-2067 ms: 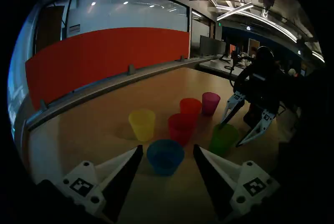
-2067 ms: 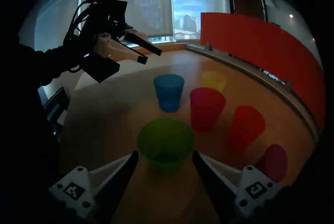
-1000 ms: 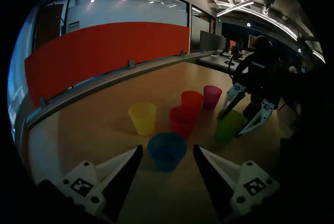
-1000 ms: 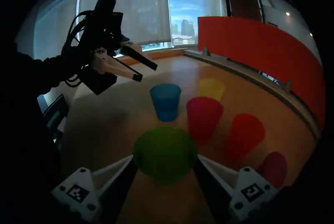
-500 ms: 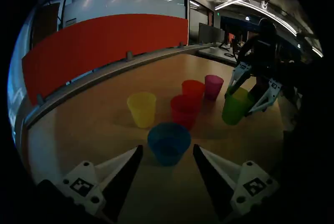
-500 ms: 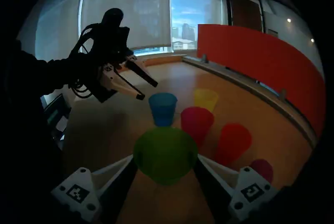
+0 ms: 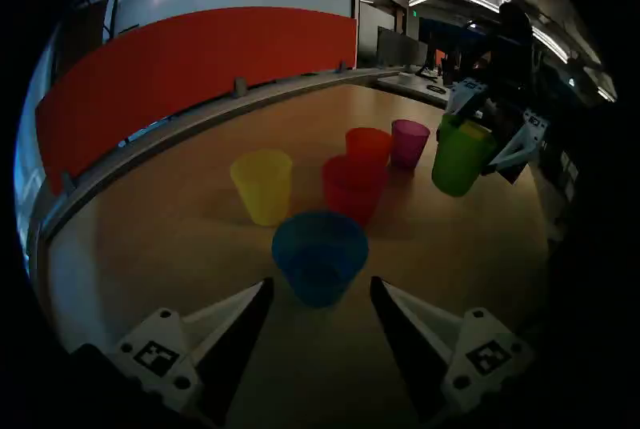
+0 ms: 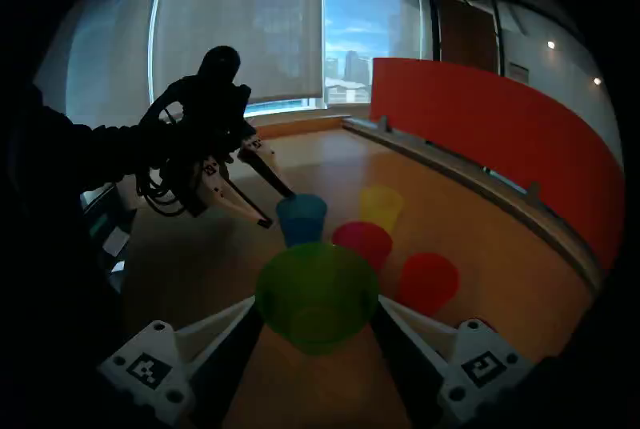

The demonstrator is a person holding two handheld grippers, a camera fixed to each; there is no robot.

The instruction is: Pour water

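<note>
A long wooden table ran out ahead of both grippers, with a red partition along its far edge and tall windows beyond the left gripper as the right gripper view saw it. The right gripper was clamped on a green cup, one finger pressed to each side of its wall, and held it clear of the table and slightly tilted, beyond and to the right of the other cups in the left gripper view. The left gripper had its fingers spread wide, gripping nothing, with a blue cup standing just ahead of its tips and in line with the gap. Whether the green cup held water could not be told. It looked like thin, light plastic, likely to flex under a hard squeeze and, smooth and tapered, to slip downward; mid-wall below the rim, where the fingers sat, seemed the soundest hold. Beyond the blue cup, from the left gripper, stood a yellow cup to the left, a red cup just behind it, then an orange cup and a purple cup farther off. The red cup, close beside the blue one, and the left gripper's own fingers appeared the likeliest things to catch a spill or a knock.
</note>
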